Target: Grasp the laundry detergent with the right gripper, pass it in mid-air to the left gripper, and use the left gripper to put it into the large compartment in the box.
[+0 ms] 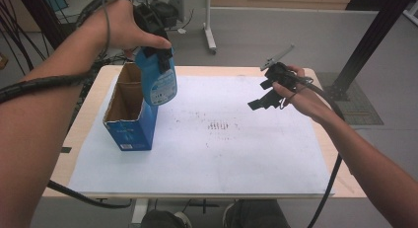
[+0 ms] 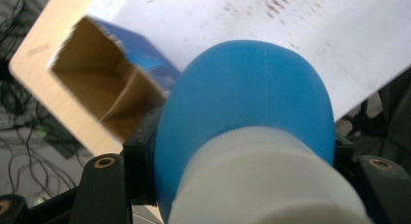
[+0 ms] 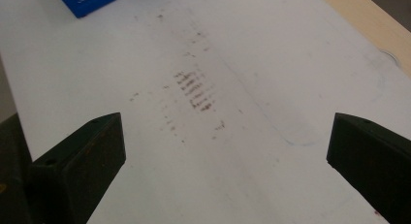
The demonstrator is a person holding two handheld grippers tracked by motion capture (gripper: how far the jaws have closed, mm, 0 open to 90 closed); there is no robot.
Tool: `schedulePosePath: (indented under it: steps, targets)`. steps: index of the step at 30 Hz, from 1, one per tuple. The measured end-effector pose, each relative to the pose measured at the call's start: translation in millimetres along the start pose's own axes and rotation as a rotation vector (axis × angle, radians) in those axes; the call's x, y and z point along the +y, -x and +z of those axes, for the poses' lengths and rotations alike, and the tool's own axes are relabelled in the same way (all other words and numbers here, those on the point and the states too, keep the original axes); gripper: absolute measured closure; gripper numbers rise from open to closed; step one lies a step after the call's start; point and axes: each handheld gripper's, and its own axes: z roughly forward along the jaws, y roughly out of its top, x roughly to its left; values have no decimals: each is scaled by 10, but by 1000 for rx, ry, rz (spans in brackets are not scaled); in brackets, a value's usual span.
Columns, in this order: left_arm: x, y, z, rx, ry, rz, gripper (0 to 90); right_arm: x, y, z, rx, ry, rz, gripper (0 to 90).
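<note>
My left gripper [image 1: 160,60] is shut on a blue bottle [image 1: 158,82] near its top and holds it in the air, hanging base down. Right under and beside it stands an open blue cardboard box [image 1: 130,129] with a brown inside, at the left of the table. In the left gripper view the blue bottle [image 2: 247,98] and its white cap fill the space between the jaws, with the box opening [image 2: 97,83] beyond. My right gripper [image 1: 263,97] hovers over the right part of the table, open, with nothing between its jaws [image 3: 225,141].
A white sheet [image 1: 207,154] covers most of the wooden table [image 1: 345,183], with dark smudges [image 1: 219,125] near its middle. Cables trail off the left edge and under the front. A black post [image 1: 374,35] stands past the far right corner.
</note>
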Motion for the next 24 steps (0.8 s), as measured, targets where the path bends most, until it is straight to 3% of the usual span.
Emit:
schedulePosePath:
  steps: [5, 11, 17, 24]
  targets:
    - [-56, -205, -131, 11, -4, -127, 368, -60, 139, -151, -42, -29, 44, 3]
    - [-117, -444, -288, 18, 15, -305, 369, -90, 236, -267, -82, -59, 71, 3]
    - [-176, -605, -435, 29, 40, -438, 369, -101, 305, -341, -114, -71, 90, 3]
    - [-253, -762, -541, 33, 30, -597, 369, -78, 342, -419, -144, -83, 91, 3]
